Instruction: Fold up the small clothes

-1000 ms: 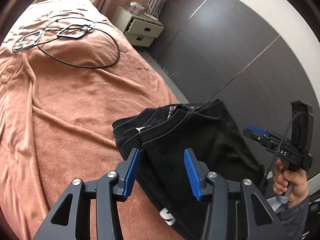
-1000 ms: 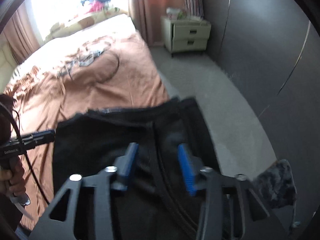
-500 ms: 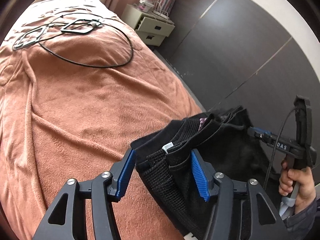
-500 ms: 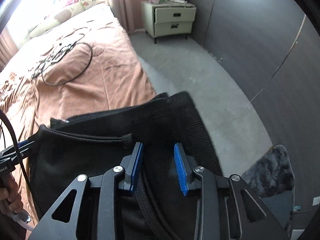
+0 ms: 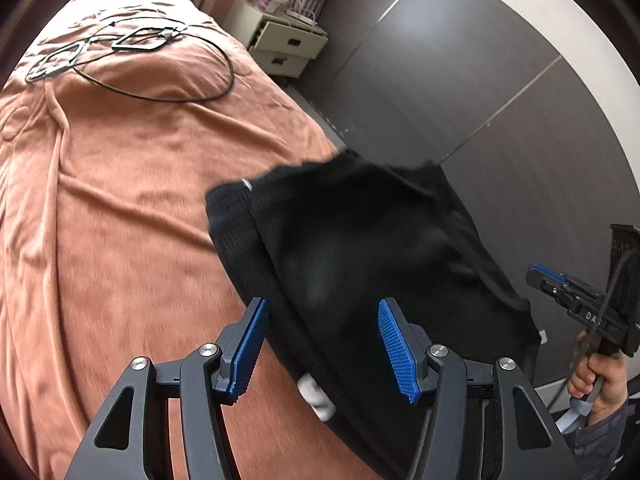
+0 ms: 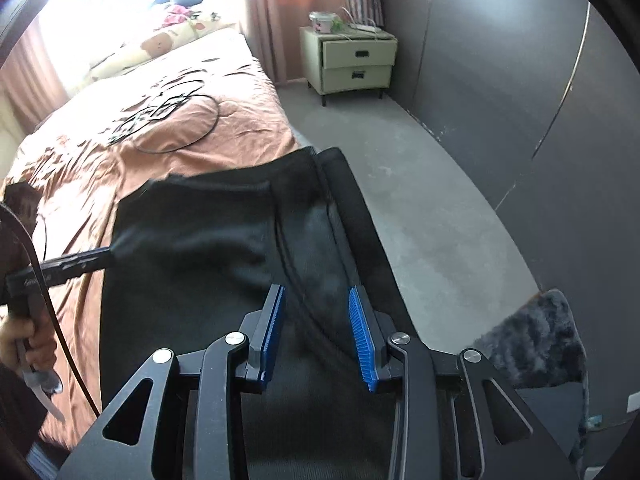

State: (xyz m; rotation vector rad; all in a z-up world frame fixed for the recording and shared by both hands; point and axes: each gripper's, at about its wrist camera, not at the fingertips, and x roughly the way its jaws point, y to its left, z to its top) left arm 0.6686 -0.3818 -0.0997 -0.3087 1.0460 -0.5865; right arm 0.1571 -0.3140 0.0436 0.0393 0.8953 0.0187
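A black garment point(image 5: 360, 248) with a ribbed waistband is spread out flat at the edge of the brown bed cover point(image 5: 120, 200), and part of it reaches out over the floor. My left gripper point(image 5: 326, 348) hovers over its near-left side with pads wide apart; the waistband edge runs just inside the left pad and no pinch shows. In the right wrist view the garment point(image 6: 224, 240) passes under my right gripper point(image 6: 318, 334), and a ridge of cloth stands between its narrow-set pads. The right gripper point(image 5: 538, 274) is at the garment's right edge, the left gripper point(image 6: 108, 252) at its left edge.
A black cable loop with wire frames point(image 5: 152, 68) lies farther up the bed. A pale nightstand point(image 6: 352, 60) stands by the dark wardrobe wall. Grey floor point(image 6: 420, 200) runs beside the bed, with a furry grey rug point(image 6: 536, 336) near the right gripper. A hand point(image 5: 600, 376) holds each gripper.
The bunched garment has opened out flat and wide. The right gripper has pulled away to the right. The left jaws stand a little wider than a second ago.
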